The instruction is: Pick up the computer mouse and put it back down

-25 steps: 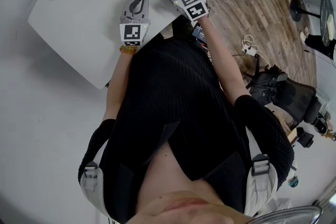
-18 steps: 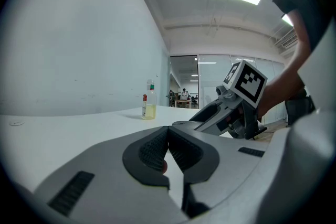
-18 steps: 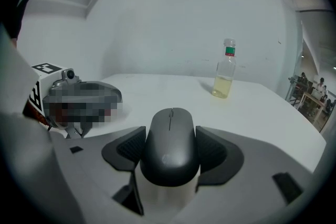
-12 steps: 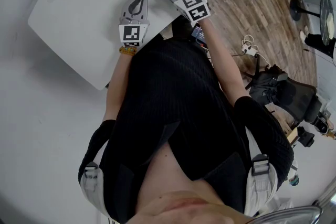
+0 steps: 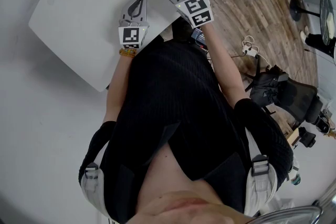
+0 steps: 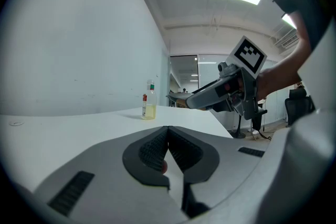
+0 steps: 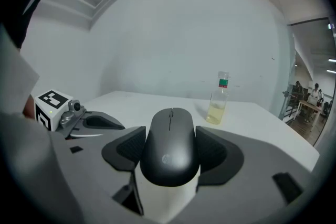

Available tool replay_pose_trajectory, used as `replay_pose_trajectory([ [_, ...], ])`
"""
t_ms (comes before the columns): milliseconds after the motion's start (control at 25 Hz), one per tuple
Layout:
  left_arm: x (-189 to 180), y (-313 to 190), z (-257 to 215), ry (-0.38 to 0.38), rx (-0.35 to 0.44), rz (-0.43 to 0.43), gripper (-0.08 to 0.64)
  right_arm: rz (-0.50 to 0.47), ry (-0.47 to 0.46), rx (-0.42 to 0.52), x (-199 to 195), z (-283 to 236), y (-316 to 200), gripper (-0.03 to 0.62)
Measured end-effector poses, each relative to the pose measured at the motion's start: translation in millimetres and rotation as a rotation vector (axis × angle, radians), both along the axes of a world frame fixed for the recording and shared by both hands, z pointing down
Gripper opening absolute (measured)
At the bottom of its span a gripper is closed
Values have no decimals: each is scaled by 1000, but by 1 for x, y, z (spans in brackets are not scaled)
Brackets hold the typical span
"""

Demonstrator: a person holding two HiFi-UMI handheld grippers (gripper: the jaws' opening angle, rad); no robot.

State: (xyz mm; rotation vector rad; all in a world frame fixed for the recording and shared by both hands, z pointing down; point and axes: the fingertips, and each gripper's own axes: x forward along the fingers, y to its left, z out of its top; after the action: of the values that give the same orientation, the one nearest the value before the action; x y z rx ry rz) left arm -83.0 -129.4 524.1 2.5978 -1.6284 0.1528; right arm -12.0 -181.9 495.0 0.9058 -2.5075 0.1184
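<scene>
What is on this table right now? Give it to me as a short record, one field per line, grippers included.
right gripper: shut on the mouse, one jaw on each side of it
mouse: dark, level, top facing up
left gripper: jaws together, nothing between them, by the table's near edge
bottle: upright on the table, pale yellow liquid, beyond the mouse, untouched
table: white top
</scene>
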Motion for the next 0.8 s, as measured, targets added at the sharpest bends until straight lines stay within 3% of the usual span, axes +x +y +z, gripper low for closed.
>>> replay_pose_trajectory([
  [800, 0, -1, 1, 1, -2, 0, 12, 11, -96, 137, -3, -72, 1, 285],
])
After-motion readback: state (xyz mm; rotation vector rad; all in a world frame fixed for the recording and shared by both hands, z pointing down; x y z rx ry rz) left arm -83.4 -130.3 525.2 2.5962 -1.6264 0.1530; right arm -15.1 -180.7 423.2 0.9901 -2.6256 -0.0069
